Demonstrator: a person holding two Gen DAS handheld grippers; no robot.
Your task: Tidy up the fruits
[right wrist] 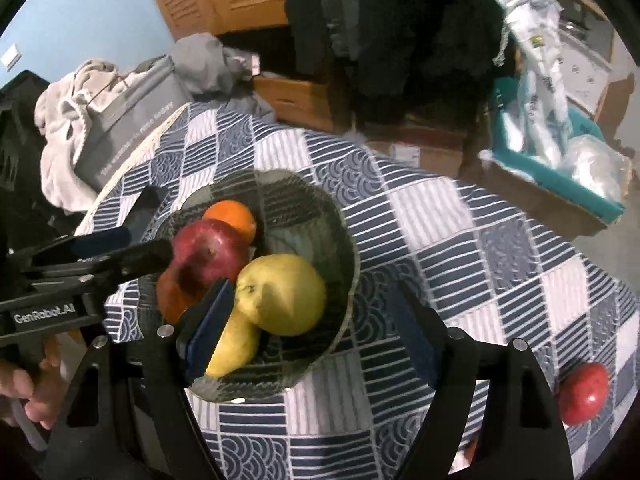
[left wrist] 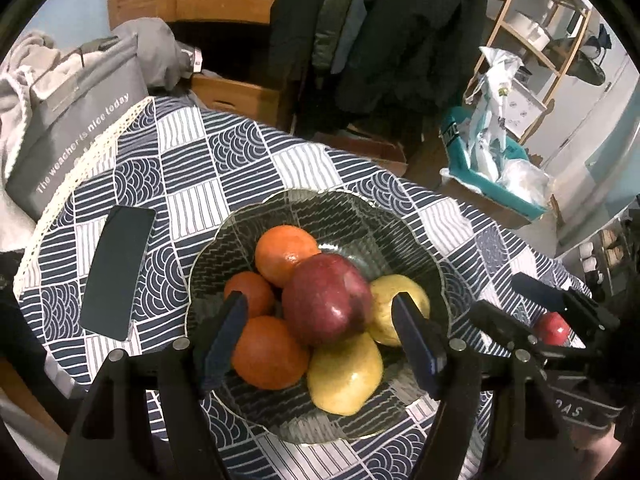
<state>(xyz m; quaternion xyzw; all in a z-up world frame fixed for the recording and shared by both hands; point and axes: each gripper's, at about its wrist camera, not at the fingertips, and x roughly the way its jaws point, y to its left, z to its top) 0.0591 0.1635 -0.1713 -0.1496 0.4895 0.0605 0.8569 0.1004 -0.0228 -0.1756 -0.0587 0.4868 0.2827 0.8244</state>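
Observation:
A glass bowl [left wrist: 404, 224] on the patterned tablecloth holds several fruits: a dark red apple [left wrist: 326, 298], oranges [left wrist: 284, 252], and two yellow pears [left wrist: 346, 374]. My left gripper [left wrist: 320, 330] is open and empty, its fingers hanging over the bowl on either side of the apple. A small red apple [right wrist: 584, 392] lies on the cloth to the right of the bowl; it also shows in the left wrist view [left wrist: 552, 328]. My right gripper [right wrist: 312, 332] is open and empty over the bowl's [right wrist: 344, 236] right rim, left of that apple.
A dark phone [left wrist: 118, 272] lies on the cloth left of the bowl. A grey bag [left wrist: 76, 120] and clothes sit at the table's far left edge. Boxes and a teal bin [left wrist: 492, 172] stand on the floor beyond the table.

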